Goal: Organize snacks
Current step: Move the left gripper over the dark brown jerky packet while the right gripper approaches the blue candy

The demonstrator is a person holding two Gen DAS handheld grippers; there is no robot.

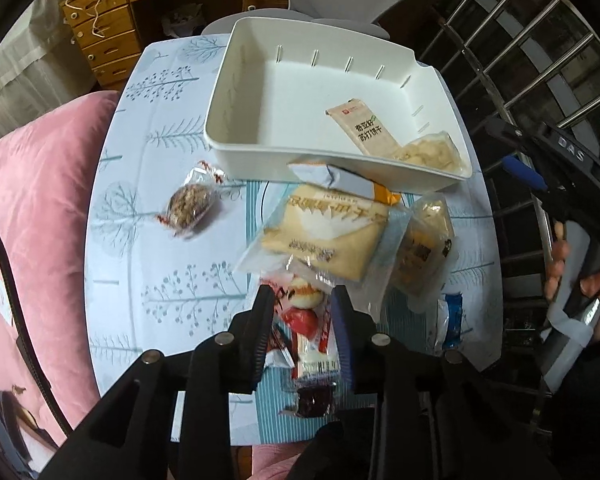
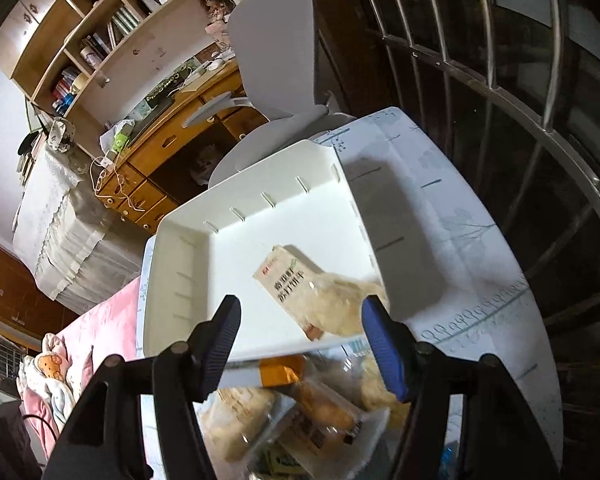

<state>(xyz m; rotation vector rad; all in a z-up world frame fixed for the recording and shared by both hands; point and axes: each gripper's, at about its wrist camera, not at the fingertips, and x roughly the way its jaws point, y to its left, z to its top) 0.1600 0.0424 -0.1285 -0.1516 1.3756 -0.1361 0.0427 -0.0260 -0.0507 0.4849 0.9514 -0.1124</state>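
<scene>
white bin, cracker packet inside

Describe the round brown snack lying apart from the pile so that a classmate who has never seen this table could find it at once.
Start at the white bin on the tree-patterned tablecloth. Just below the bin's near left corner in the left wrist view, alone on bare cloth, lies the round brown snack. Unlike the flat pale packets heaped to its right, it is a dark, nubbly ball in clear wrap with twisted ends.
</scene>
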